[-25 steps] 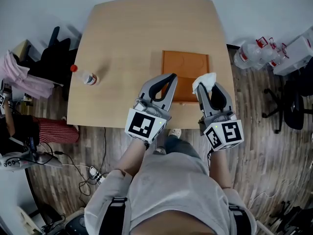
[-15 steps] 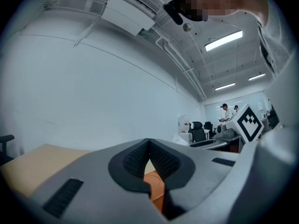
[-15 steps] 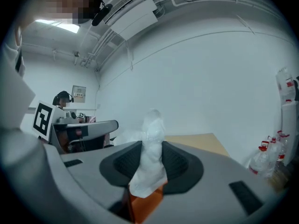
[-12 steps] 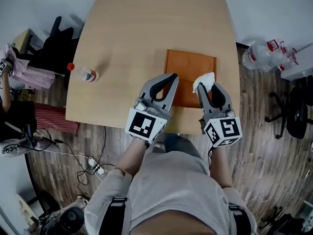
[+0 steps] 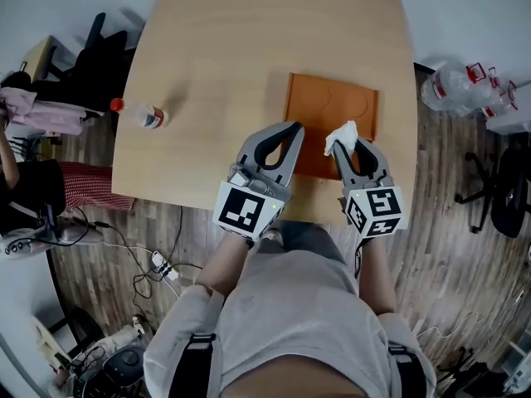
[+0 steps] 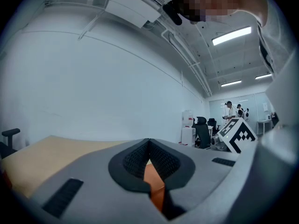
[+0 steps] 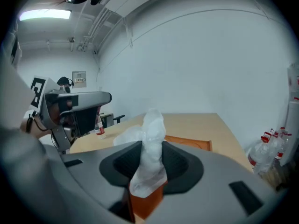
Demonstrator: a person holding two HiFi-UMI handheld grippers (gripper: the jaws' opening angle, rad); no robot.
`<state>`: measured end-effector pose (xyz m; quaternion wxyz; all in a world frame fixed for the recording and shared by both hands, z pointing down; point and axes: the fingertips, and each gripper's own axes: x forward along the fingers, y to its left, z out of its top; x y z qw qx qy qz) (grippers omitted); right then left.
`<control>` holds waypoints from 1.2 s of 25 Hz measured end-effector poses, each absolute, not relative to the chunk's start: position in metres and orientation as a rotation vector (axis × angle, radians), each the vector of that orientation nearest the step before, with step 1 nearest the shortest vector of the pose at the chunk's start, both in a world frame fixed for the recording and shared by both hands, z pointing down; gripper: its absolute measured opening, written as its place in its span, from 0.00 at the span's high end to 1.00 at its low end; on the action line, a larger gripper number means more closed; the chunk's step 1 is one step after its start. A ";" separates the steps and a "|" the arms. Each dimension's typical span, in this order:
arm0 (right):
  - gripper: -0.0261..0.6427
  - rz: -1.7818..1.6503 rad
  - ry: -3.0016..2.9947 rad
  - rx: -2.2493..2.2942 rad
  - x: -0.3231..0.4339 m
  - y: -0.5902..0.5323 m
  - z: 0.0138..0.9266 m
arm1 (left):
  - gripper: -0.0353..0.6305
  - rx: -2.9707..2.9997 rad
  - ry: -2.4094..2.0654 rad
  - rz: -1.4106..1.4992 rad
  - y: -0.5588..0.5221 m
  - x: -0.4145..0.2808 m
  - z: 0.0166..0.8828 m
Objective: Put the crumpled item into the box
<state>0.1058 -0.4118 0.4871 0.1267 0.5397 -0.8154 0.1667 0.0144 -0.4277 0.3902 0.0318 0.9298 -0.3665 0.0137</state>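
Note:
A crumpled white tissue [image 5: 341, 137] is pinched in my right gripper [image 5: 347, 145], which hovers over the near right part of the shallow orange box [image 5: 332, 106]. In the right gripper view the tissue [image 7: 148, 146] sticks up from between the pads, with the box's orange floor [image 7: 145, 201] below. My left gripper [image 5: 290, 131] is shut with nothing in it, its tips over the box's near left edge. In the left gripper view the jaws [image 6: 149, 146] meet, and orange box [image 6: 156, 190] shows under them.
The box lies on a light wooden table [image 5: 216, 65]. A clear bottle with a red cap [image 5: 141, 114] lies at the table's left edge. Several water bottles [image 5: 465, 89] and chairs stand on the floor around the table.
Both grippers stay in the same pose with the tissue held. The head view has shifted, so the table and box sit slightly further right and higher.

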 end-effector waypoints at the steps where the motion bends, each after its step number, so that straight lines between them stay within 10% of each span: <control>1: 0.77 0.489 -2.360 1.548 0.103 -0.412 0.493 | 0.93 2.860 -1.132 0.039 -0.429 0.013 0.391; 30: 0.76 0.585 -1.969 0.883 0.058 -0.411 0.620 | 0.93 2.722 -1.310 0.059 -0.453 -0.041 0.408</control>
